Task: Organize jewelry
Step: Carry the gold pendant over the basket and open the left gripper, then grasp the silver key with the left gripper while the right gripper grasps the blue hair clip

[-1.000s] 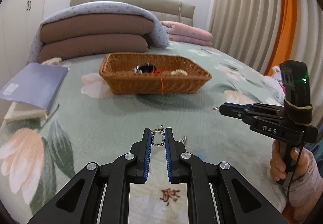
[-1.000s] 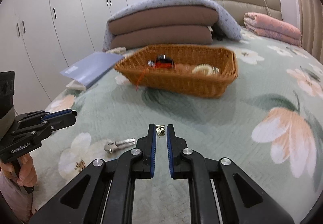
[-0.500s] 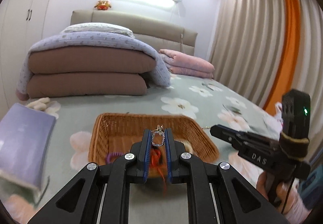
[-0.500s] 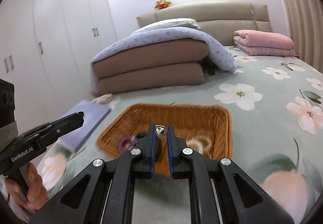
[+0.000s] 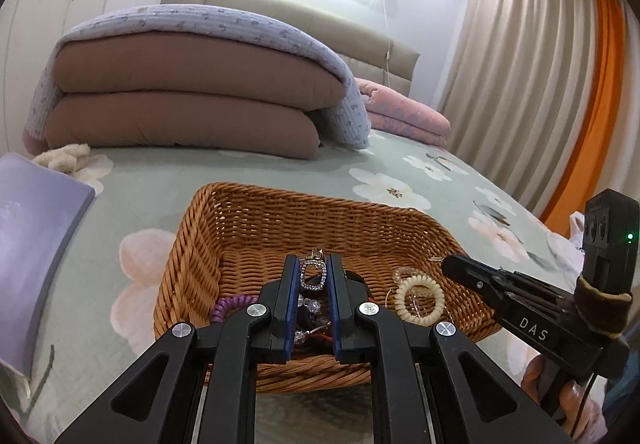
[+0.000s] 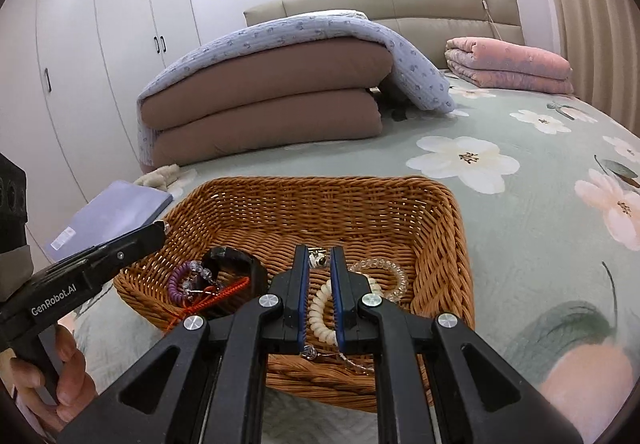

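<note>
A brown wicker basket [image 5: 256,220] [image 6: 448,228] sits on the flowered bedspread. My left gripper [image 5: 313,269] is shut on a rectangular rhinestone earring [image 5: 313,276], held above the basket's near half. My right gripper [image 6: 319,258] is shut on a small gold earring [image 6: 319,259], also over the basket; in the left wrist view it [image 5: 448,264] reaches in from the right. Inside lie a cream coil hair tie [image 5: 419,299] [image 6: 322,308], a clear coil tie [image 6: 380,268], a purple coil tie [image 5: 226,308] [image 6: 176,284], a black band [image 6: 236,264] and an orange-red cord [image 6: 216,298].
Folded brown quilts under a lilac blanket [image 5: 192,92] lie behind the basket, pink folded bedding [image 6: 508,64] at the headboard. A lilac folder [image 5: 32,244] [image 6: 112,216] rests left of the basket. Curtains [image 5: 520,84] hang on the right, wardrobes [image 6: 100,64] on the left.
Both grippers have travelled forward from the near bedspread to above the basket, each carrying its earring. The basket now fills the lower middle of both views.
</note>
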`<move>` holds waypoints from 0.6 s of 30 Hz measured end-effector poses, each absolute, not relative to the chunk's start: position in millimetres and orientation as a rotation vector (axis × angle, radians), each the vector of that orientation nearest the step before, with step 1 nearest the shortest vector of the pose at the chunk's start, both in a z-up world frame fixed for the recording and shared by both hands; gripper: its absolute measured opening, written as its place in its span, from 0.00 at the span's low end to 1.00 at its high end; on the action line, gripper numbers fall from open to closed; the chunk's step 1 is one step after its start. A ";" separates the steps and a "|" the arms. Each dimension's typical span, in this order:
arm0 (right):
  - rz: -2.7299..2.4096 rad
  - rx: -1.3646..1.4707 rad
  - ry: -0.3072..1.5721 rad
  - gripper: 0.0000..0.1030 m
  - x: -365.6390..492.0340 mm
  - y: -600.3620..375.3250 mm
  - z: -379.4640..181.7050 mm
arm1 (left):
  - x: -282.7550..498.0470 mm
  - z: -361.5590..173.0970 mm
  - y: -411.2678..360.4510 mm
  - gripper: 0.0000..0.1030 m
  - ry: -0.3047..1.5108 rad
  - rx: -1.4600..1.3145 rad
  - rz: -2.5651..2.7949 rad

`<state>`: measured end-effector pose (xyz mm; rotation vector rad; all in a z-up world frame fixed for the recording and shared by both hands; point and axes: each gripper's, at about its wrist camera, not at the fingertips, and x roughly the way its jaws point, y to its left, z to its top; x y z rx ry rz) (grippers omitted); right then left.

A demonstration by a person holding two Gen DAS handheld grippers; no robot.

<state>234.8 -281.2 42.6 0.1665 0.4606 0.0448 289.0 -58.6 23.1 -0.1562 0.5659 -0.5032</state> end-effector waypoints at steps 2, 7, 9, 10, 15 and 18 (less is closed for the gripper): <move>0.048 0.169 0.469 0.12 237.5 -282.3 40.9 | 291.1 23.1 -57.5 0.13 0.565 -0.161 -0.506; 0.064 0.200 0.489 0.13 242.8 -287.5 34.6 | 293.2 20.4 -57.0 0.14 0.579 -0.174 -0.507; 0.091 0.238 0.488 0.13 243.1 -292.3 33.3 | 294.0 18.8 -55.8 0.16 0.585 -0.198 -0.528; 0.095 0.249 0.486 0.14 242.8 -293.9 33.2 | 294.2 19.2 -55.5 0.24 0.586 -0.205 -0.532; 0.088 0.277 0.471 0.19 240.2 -302.0 33.6 | 288.3 24.6 -52.3 0.46 0.547 -0.202 -0.510; 0.087 0.272 0.465 0.19 238.9 -301.3 34.6 | 286.0 27.2 -51.1 0.46 0.533 -0.206 -0.510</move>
